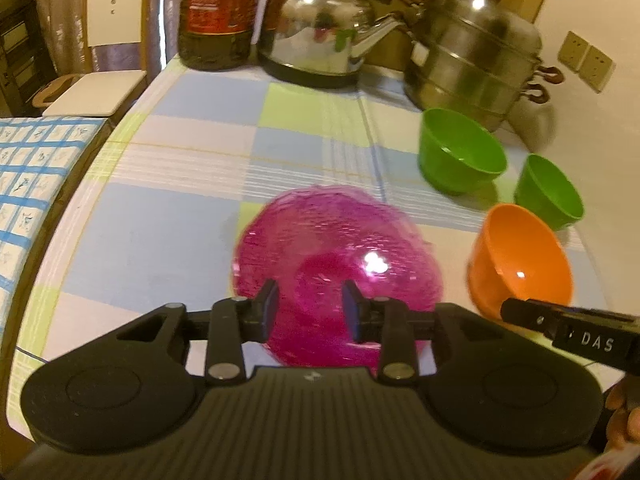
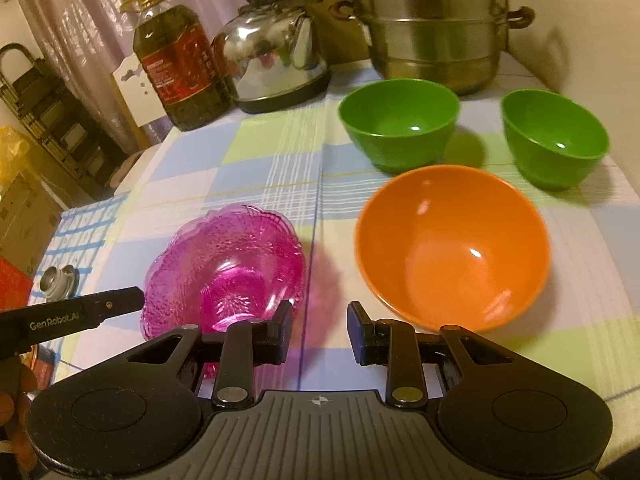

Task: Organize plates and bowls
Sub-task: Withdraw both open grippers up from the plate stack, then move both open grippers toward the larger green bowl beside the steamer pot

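Note:
A pink glass bowl (image 1: 340, 248) with a scalloped rim stands upright on the checked tablecloth (image 1: 192, 216). My left gripper (image 1: 310, 304) hovers over its near side, open, with the pads clear of the glass. To the right stands an orange bowl (image 2: 452, 248), and behind it two green bowls (image 2: 400, 120) (image 2: 556, 136). My right gripper (image 2: 318, 320) is open over bare cloth between the pink bowl (image 2: 224, 264) and the orange bowl, with nothing between its pads. In the left wrist view its fingers (image 1: 532, 318) lie at the near rim of the orange bowl (image 1: 520, 256).
Along the back of the table stand an oil bottle (image 2: 176, 64), a steel kettle (image 2: 272, 52) and a stacked steel steamer pot (image 2: 432, 28). A white chair (image 1: 112, 20) and a blue-checked cloth (image 1: 32, 184) lie beyond the table's left edge. A wall with sockets (image 1: 586, 60) is on the right.

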A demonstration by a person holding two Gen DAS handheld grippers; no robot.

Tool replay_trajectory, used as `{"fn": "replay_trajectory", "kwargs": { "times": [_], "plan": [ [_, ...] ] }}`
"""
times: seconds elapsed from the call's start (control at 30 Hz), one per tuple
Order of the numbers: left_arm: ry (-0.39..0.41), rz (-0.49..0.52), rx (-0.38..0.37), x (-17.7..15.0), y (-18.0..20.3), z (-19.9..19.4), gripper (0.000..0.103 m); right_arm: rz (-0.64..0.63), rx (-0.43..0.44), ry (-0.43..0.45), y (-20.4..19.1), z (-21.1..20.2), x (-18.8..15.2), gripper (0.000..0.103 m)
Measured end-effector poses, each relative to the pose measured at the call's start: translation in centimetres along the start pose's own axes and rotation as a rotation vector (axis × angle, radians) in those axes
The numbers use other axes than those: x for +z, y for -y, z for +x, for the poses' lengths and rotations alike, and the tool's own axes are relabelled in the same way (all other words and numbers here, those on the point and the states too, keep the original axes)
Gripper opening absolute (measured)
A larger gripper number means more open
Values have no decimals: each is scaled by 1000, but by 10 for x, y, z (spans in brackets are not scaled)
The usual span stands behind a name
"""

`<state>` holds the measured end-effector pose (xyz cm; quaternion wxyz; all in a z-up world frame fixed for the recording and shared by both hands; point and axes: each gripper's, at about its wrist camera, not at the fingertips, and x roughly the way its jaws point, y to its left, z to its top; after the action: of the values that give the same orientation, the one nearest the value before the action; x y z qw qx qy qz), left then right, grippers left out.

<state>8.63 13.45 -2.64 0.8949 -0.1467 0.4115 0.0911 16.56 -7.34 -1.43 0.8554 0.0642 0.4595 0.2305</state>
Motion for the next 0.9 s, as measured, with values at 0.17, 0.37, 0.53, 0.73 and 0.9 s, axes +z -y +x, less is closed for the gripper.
{"fn": "replay_trajectory", "kwargs": {
  "times": [0.17, 0.37, 0.53, 0.73, 0.9],
  "plan": [
    [12, 13, -27, -6, 22, -8, 45, 31, -22, 17, 14, -23, -9, 30],
    [5, 29, -72, -14, 48, -11, 55, 79, -69, 43, 37, -49, -16, 30],
    [-10, 49, -110, -21, 70, -12, 56, 125, -99, 60, 58, -67, -22, 30],
    [-23, 74, -143, -24, 95, -10, 56, 170, -119, 79, 81, -85, -27, 30],
    [-23, 76, -163, -23, 112, -7, 56, 190, -127, 93, 98, -95, -26, 30]
  ]
}}
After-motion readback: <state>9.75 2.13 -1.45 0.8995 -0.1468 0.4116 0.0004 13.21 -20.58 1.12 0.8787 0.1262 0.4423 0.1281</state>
